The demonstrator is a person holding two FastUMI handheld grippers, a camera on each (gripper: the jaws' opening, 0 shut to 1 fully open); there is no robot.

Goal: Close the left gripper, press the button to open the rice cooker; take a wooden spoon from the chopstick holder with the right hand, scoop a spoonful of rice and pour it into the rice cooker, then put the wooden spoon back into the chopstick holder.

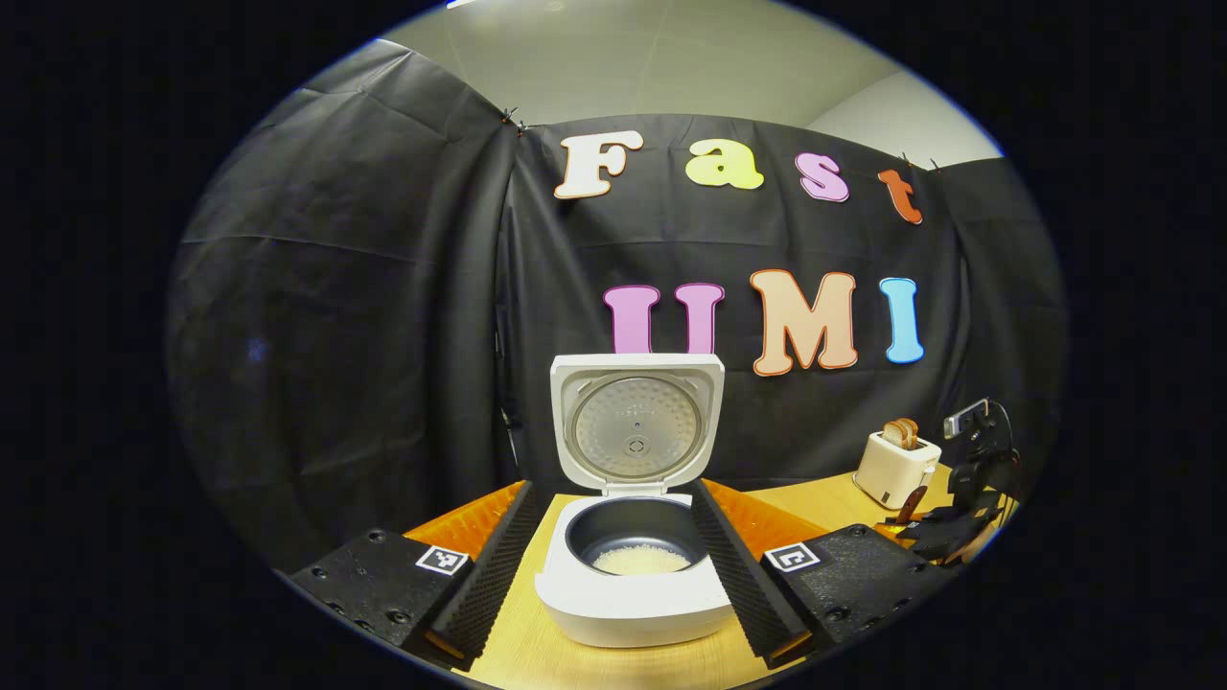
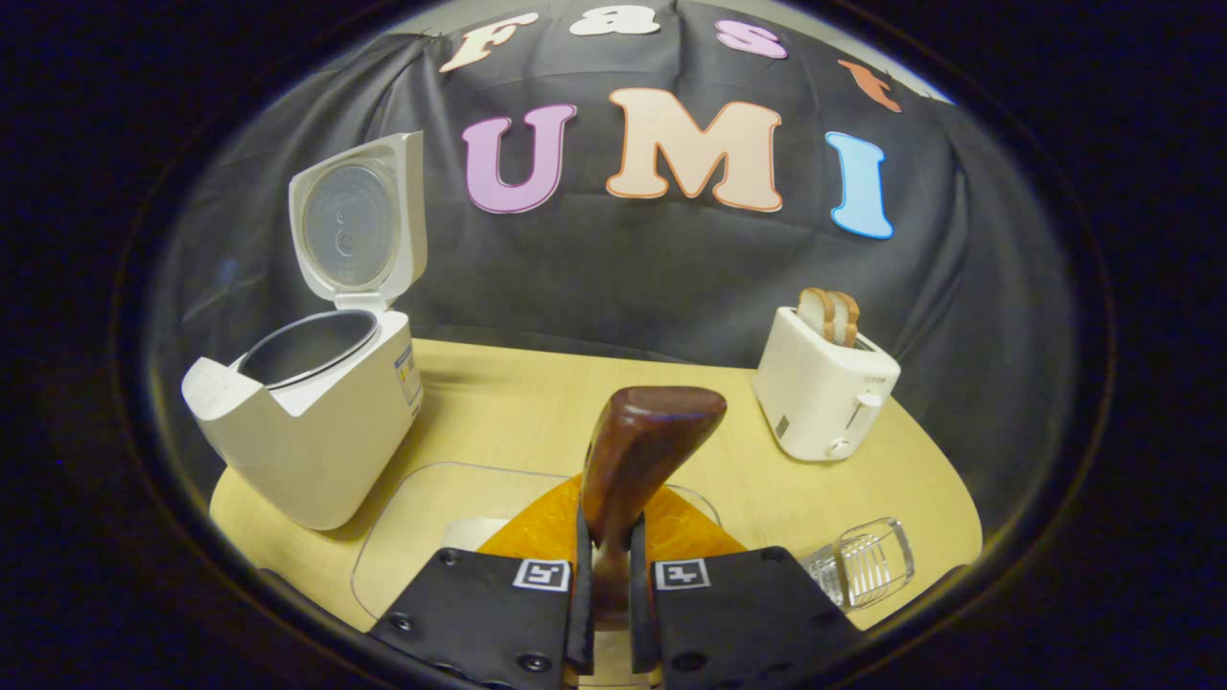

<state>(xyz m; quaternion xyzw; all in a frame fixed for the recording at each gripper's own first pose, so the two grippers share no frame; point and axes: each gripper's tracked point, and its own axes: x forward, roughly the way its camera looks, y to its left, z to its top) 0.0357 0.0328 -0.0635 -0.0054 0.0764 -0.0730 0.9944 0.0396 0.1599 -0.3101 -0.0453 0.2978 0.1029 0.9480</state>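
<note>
Over the pale wooden surface (image 2: 518,402) the right gripper (image 2: 611,575) has its jaws clamped on the wooden spoon (image 2: 637,450), light, stiff and smooth, best held low on the handle, while the left gripper (image 1: 613,565) spreads its jaws wide either side of the open rice cooker (image 1: 633,575).

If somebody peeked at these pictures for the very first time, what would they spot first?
Probably the white rice cooker, sitting on the wooden table with its lid flipped straight up and a little rice in its dark pot. Next, the brown wooden spoon, pinched between the right gripper fingers and sticking upward. Toward the table's right side sits a white toaster with toast poking out.
</note>
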